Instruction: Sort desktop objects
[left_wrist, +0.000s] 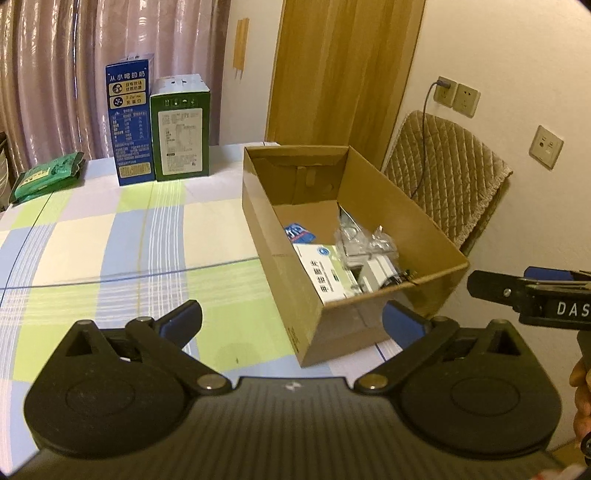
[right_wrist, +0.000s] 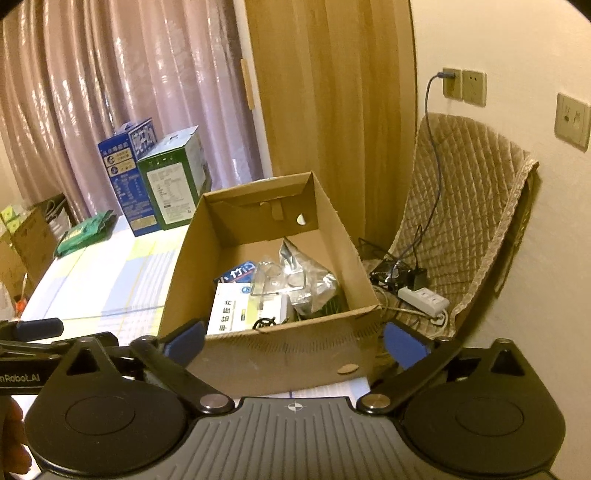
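An open cardboard box (left_wrist: 384, 192) (right_wrist: 258, 354) stands at the table's right end. Inside lie a white medicine carton (left_wrist: 325, 275) (right_wrist: 231, 308), a blue packet (left_wrist: 297, 233) (right_wrist: 236, 275) and crumpled clear plastic bags (left_wrist: 364, 240) (right_wrist: 299, 277). My left gripper (left_wrist: 291, 325) is open just short of the box's near corner, nothing between its blue pads. My right gripper (right_wrist: 293, 341) is open too, its fingers spread either side of the box's near wall without touching it. Each gripper shows at the edge of the other's view, the right gripper (left_wrist: 532, 295) and the left gripper (right_wrist: 33, 332).
A blue milk carton (left_wrist: 129, 122) (right_wrist: 127, 177), a green carton (left_wrist: 181, 129) (right_wrist: 171, 184) and a green packet (left_wrist: 48, 175) (right_wrist: 85, 232) stand at the far side of the checked tablecloth (left_wrist: 110, 240). A padded chair (right_wrist: 469, 221) with a power strip (right_wrist: 424, 299) is on the right.
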